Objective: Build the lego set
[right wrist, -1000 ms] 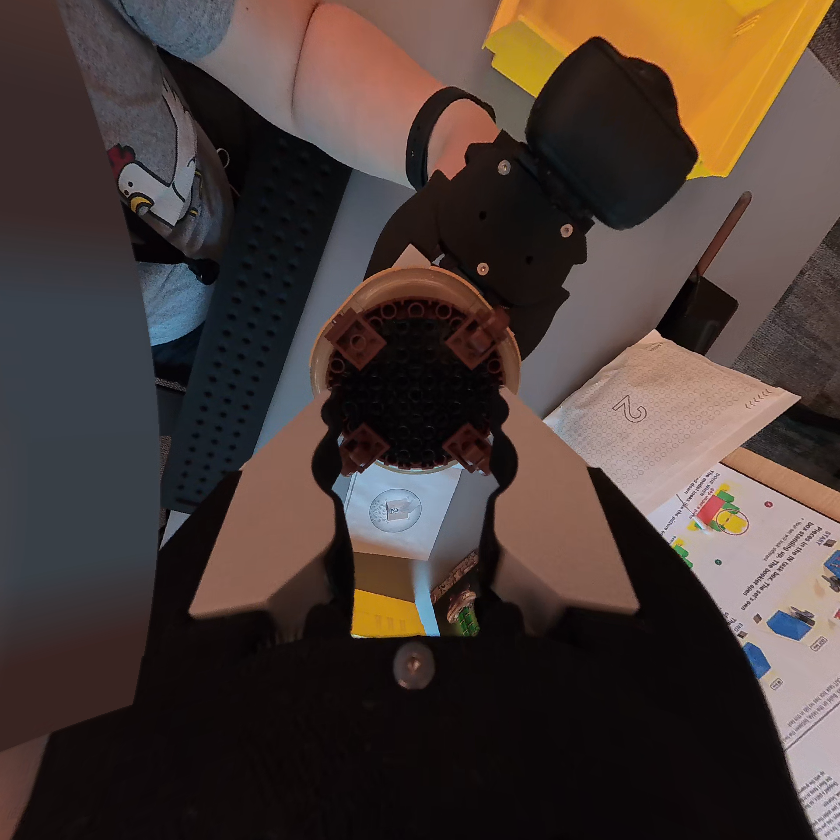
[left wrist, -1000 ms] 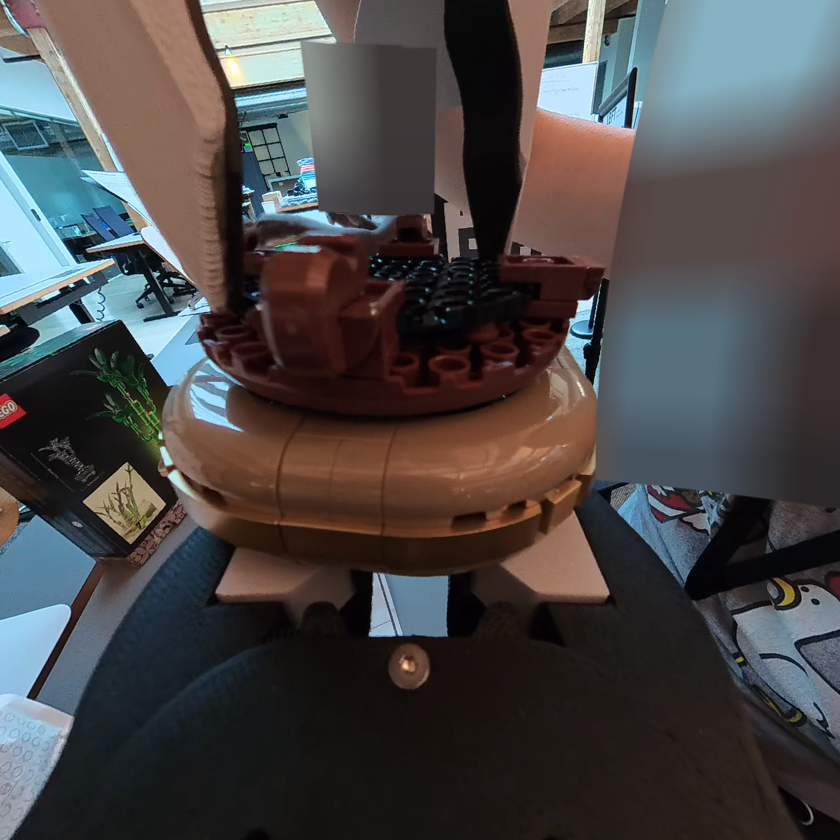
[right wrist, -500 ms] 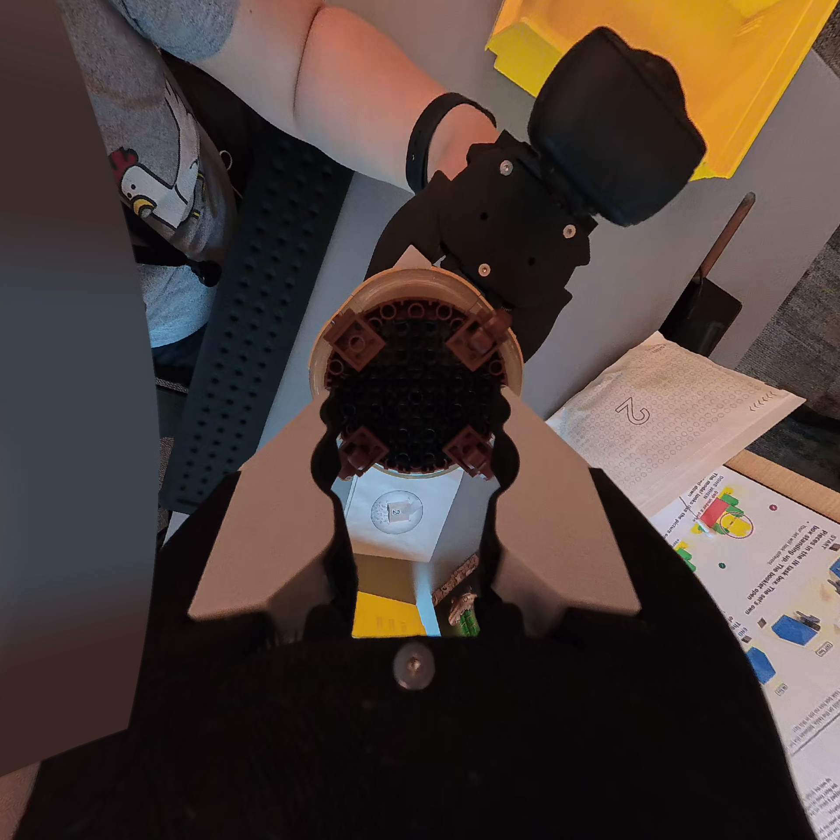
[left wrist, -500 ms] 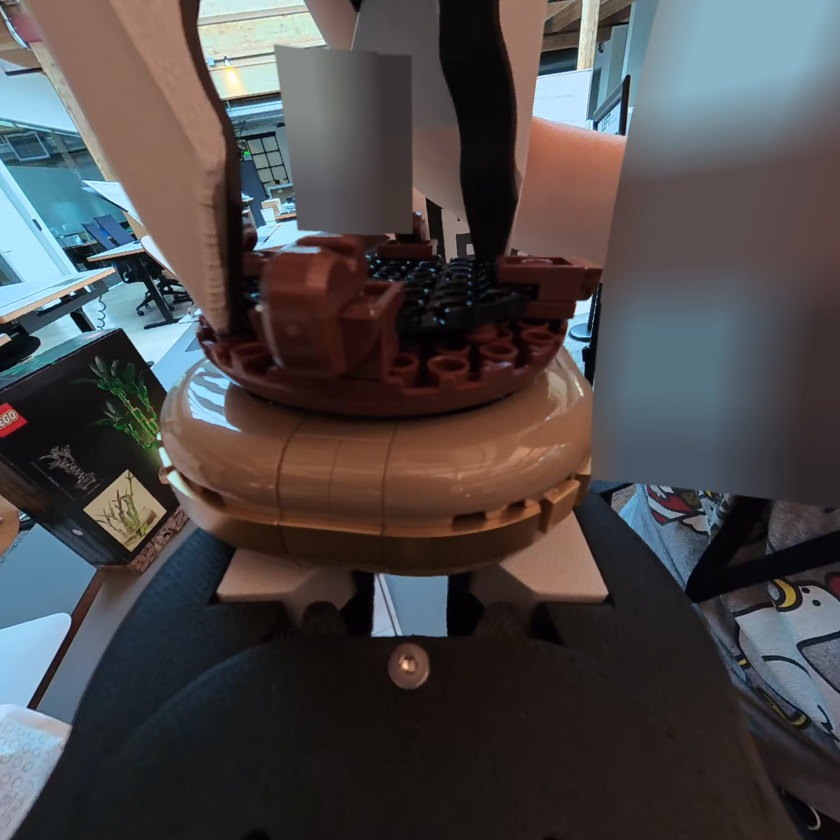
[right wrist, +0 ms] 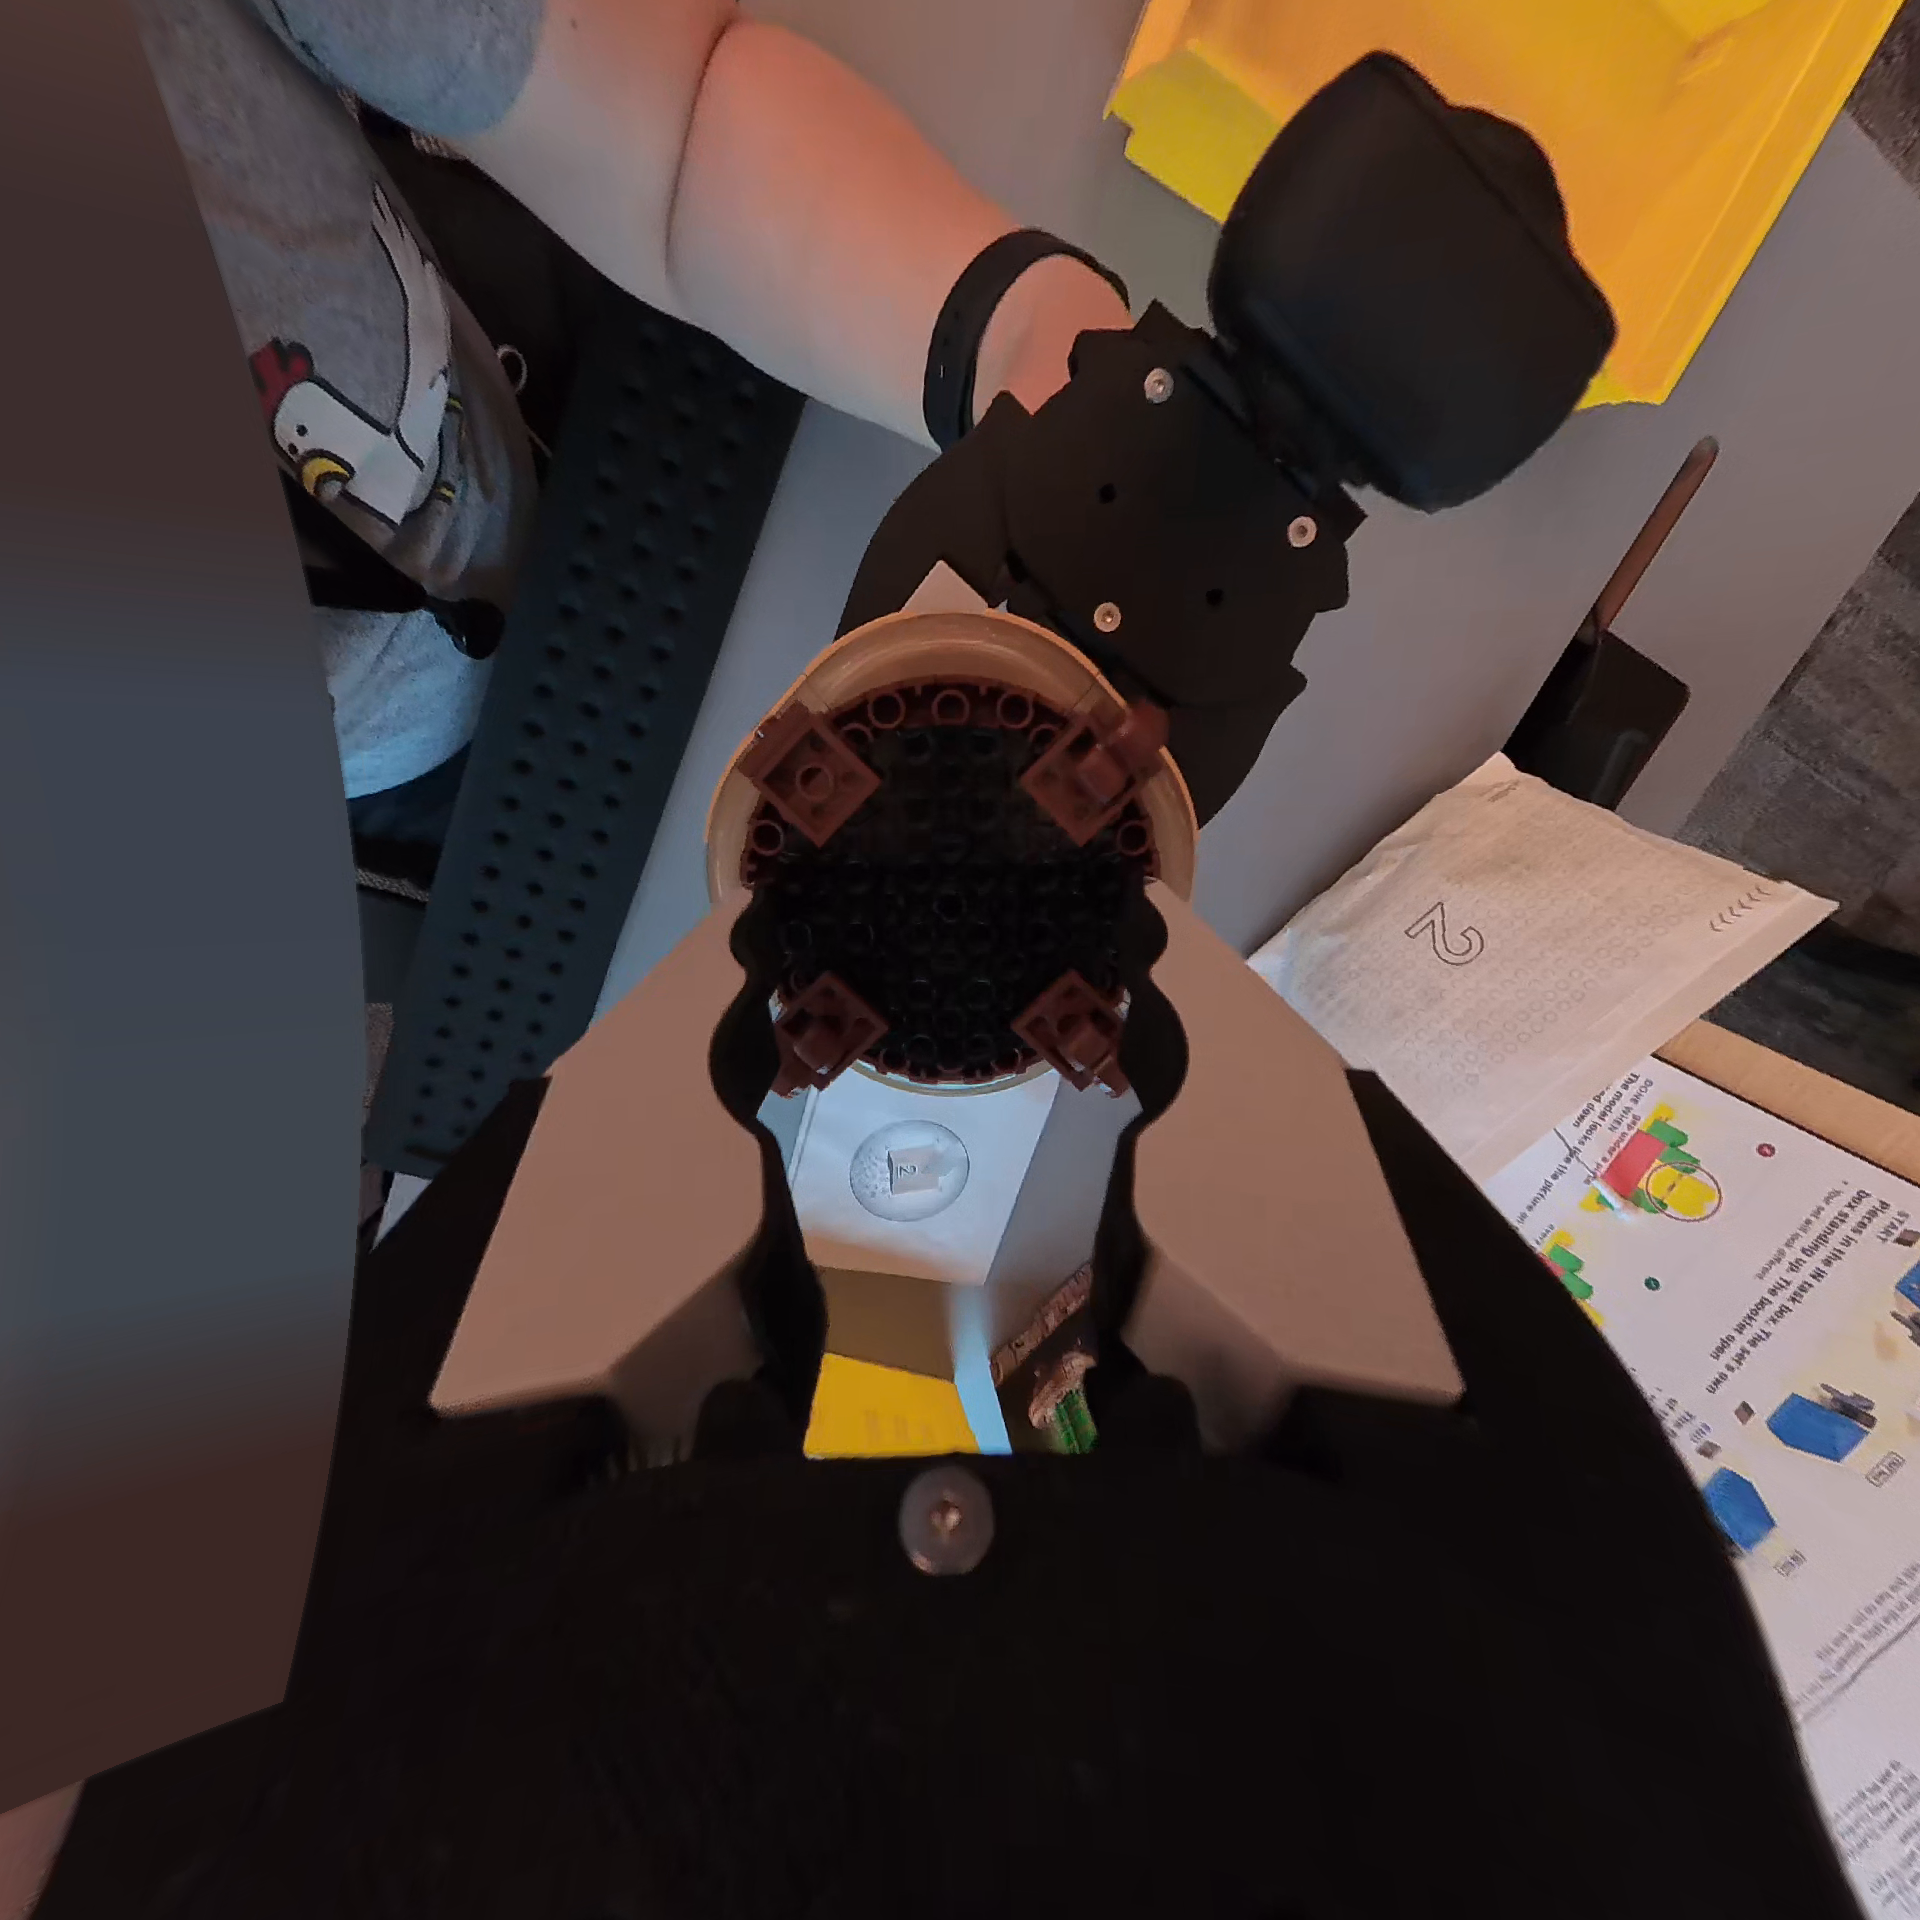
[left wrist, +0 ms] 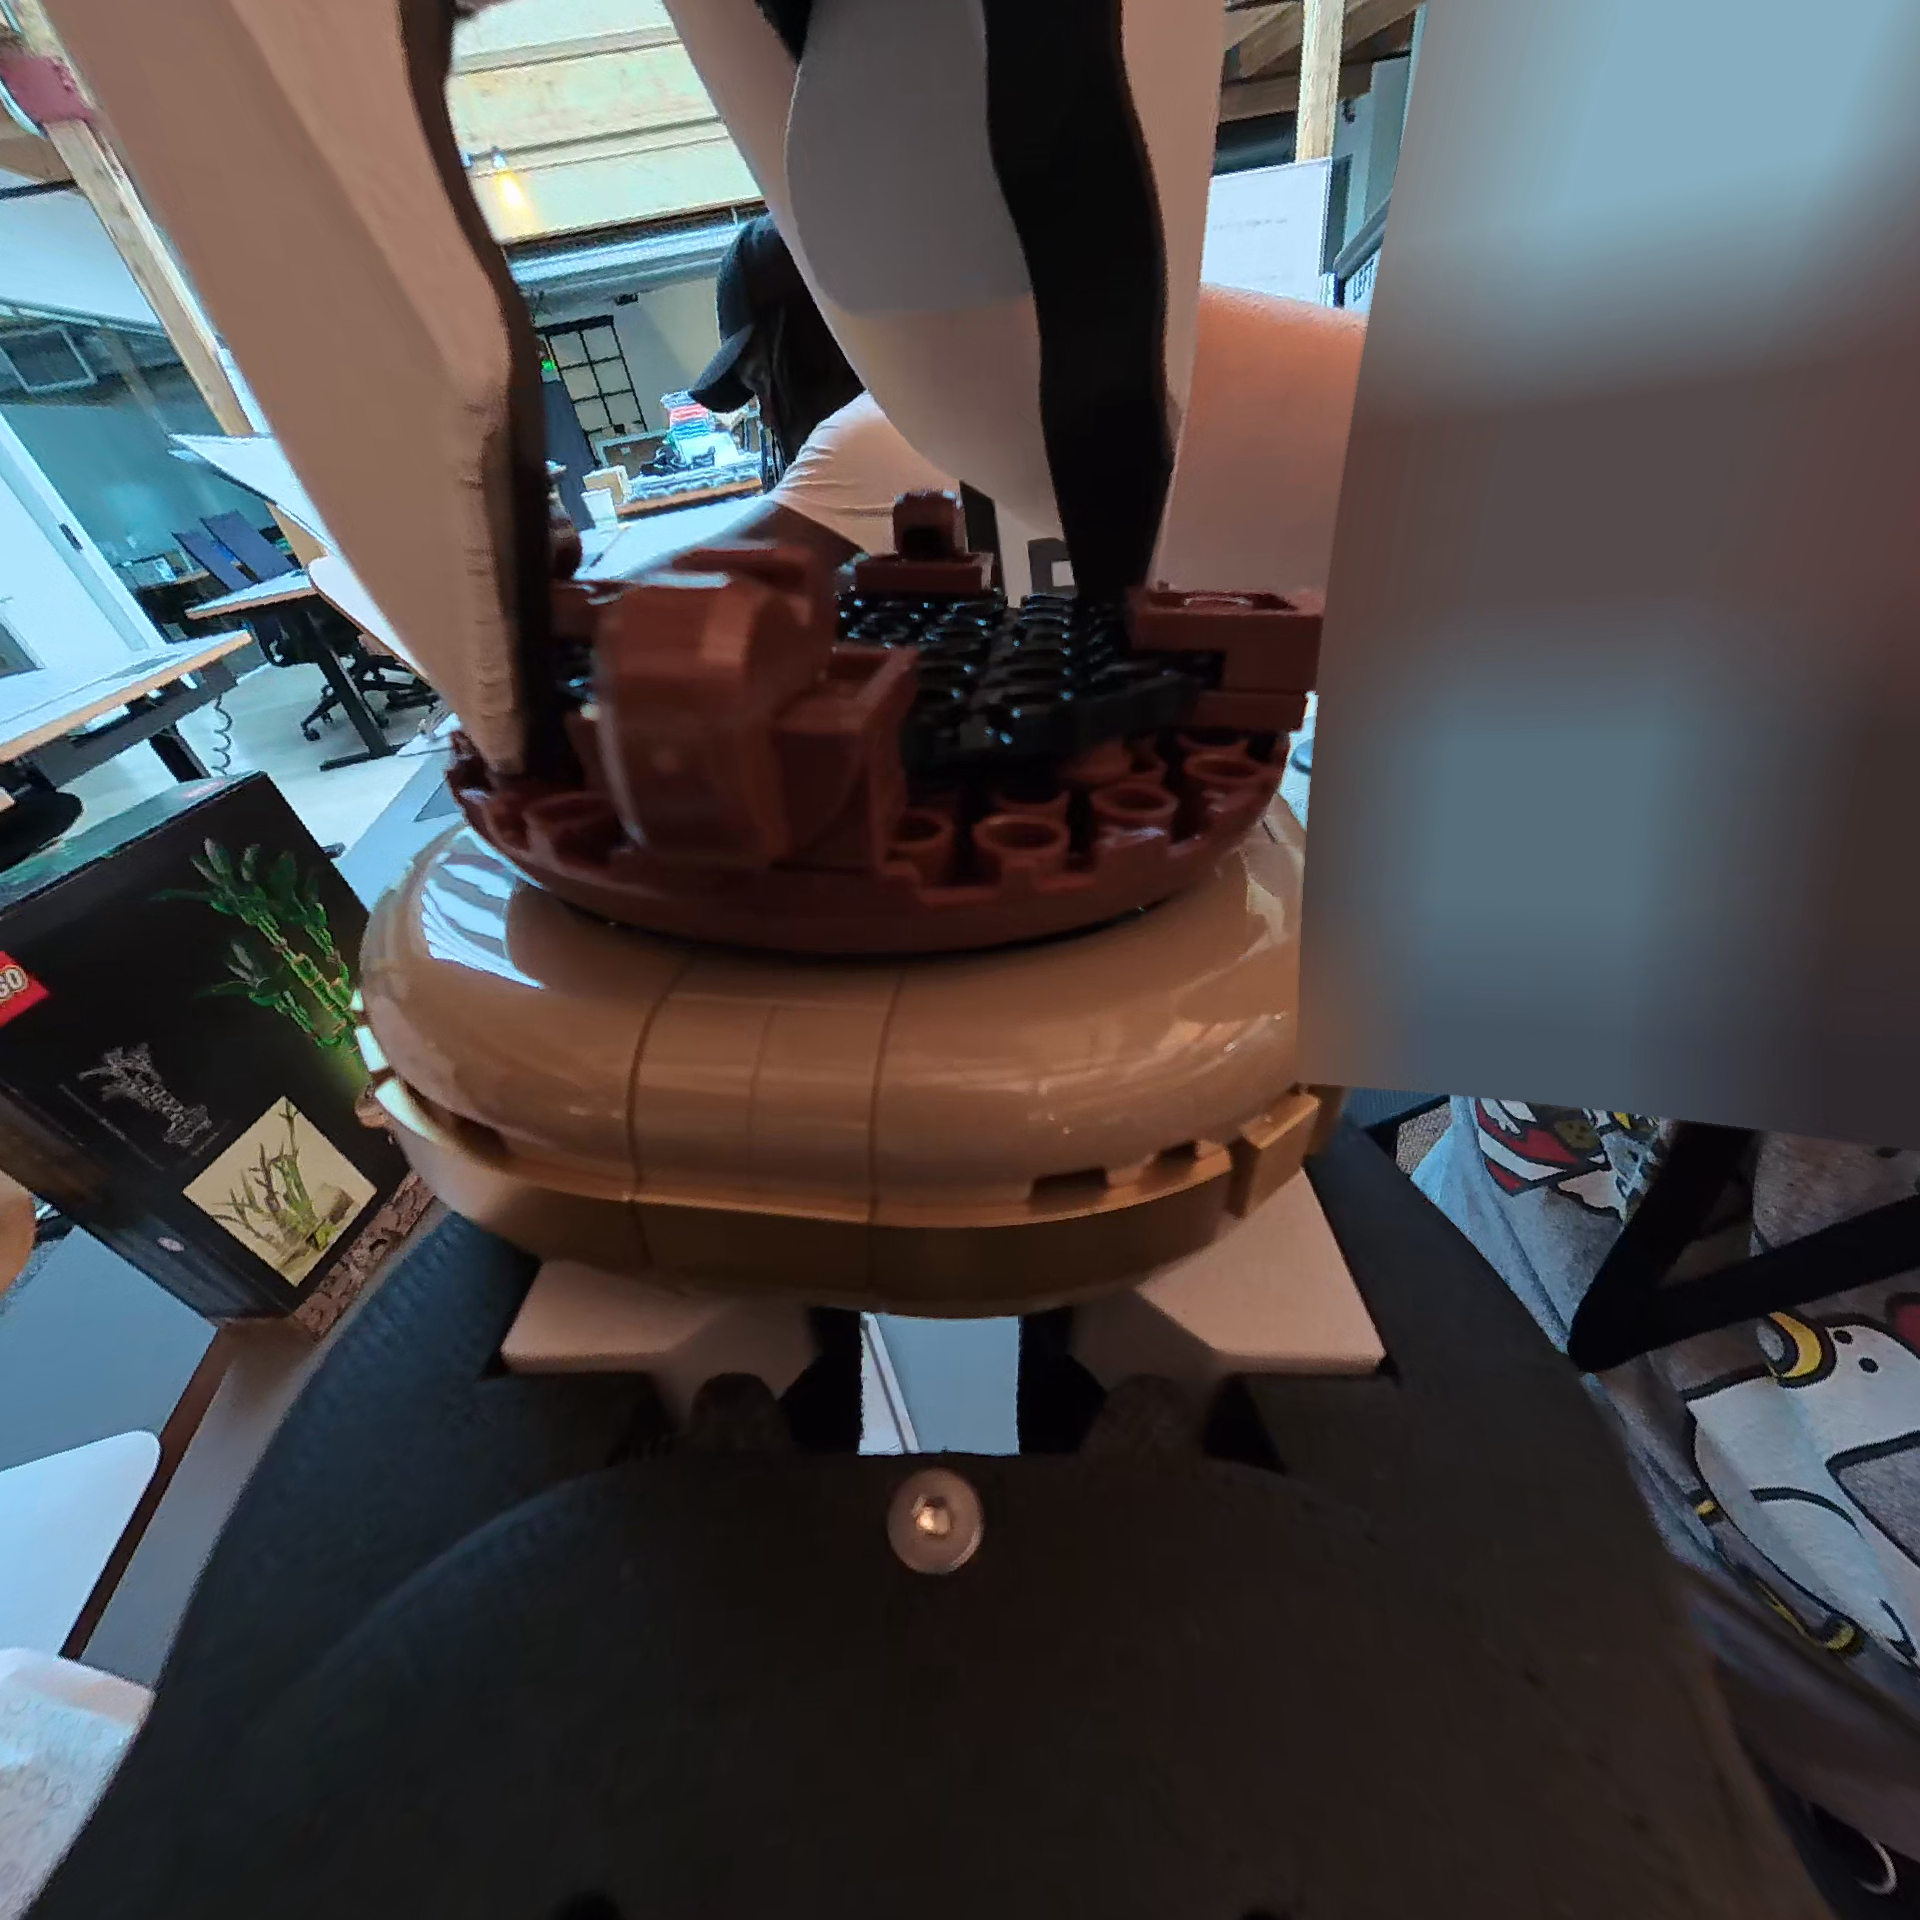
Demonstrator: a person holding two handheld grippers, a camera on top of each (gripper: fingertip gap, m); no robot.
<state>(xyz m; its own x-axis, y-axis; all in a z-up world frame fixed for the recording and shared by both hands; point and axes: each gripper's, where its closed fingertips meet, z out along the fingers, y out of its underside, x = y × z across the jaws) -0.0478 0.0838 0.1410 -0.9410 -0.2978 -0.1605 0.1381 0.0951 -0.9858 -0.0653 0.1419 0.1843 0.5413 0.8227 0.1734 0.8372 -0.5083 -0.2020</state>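
A round Lego model (left wrist: 831,1070) has a tan pot-shaped base, a brown studded disc (left wrist: 1039,862) and a black studded plate (left wrist: 1018,675) on top. Several small brown bricks stand at its corners (right wrist: 810,774). My left gripper (left wrist: 940,1340) is shut on the tan base and holds it up above the table; its black body shows beyond the model in the right wrist view (right wrist: 1174,540). My right gripper (right wrist: 945,977) points down at the model's top. Its jaws are apart, with the fingertips (left wrist: 499,623) at either side of the near brown bricks.
A black Lego box (left wrist: 187,1039) stands at the left. On the grey table lie a dark studded baseplate (right wrist: 592,707), a yellow bin (right wrist: 1662,156), a white paper bag (right wrist: 1507,966) and an instruction sheet (right wrist: 1714,1299). A person's forearm (right wrist: 831,208) reaches to the left gripper.
Almost nothing has changed. Both grippers and the model have shifted only slightly, and the grip and the jaw opening are the same.
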